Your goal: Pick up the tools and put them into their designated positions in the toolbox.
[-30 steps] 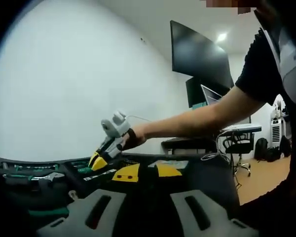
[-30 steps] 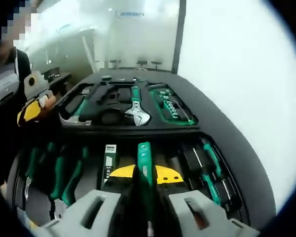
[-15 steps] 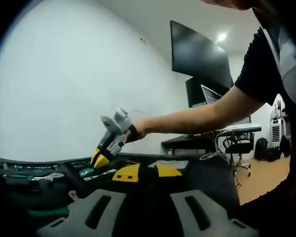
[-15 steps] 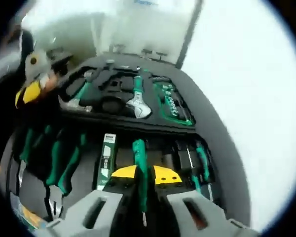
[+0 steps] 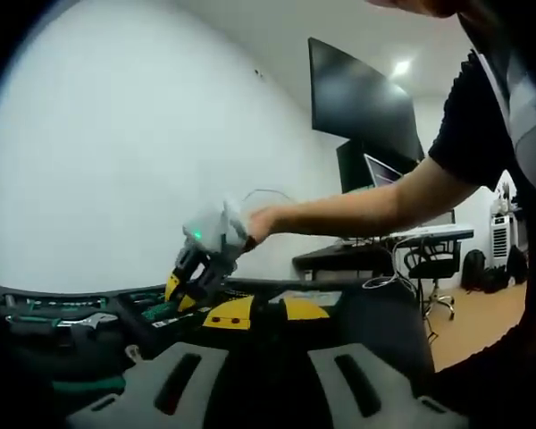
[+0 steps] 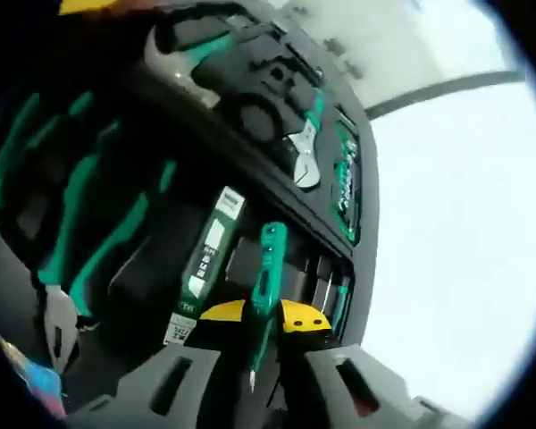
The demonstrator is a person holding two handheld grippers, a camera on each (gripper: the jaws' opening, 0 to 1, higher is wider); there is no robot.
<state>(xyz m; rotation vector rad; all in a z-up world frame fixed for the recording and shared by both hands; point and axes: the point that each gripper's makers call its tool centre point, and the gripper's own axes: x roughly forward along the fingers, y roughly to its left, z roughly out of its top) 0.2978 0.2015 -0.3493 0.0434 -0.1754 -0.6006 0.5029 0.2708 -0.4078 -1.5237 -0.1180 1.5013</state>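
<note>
My right gripper (image 6: 266, 316) is shut on a slim green test pen (image 6: 266, 268), whose metal tip points back toward the camera. It hangs tilted just above the open black toolbox (image 6: 205, 147), over the slots beside a green-and-white tester (image 6: 207, 259). An adjustable wrench (image 6: 304, 165) and a green socket strip (image 6: 347, 179) lie in the far tray. In the left gripper view the right gripper (image 5: 189, 284), held by a person's hand, leans down over the toolbox (image 5: 62, 313). My left gripper (image 5: 266, 311) stands open, low at the box's near side, with nothing between its fingers.
Green-handled pliers and screwdrivers (image 6: 89, 188) fill the near tray's left slots. A white wall stands behind the table. A dark screen (image 5: 362, 98), a desk and an office chair (image 5: 433, 268) stand at the right, behind the person's arm (image 5: 375, 206).
The right gripper has dipped and rolled closer to the tray with the green pen still in it. The left gripper has not moved.
</note>
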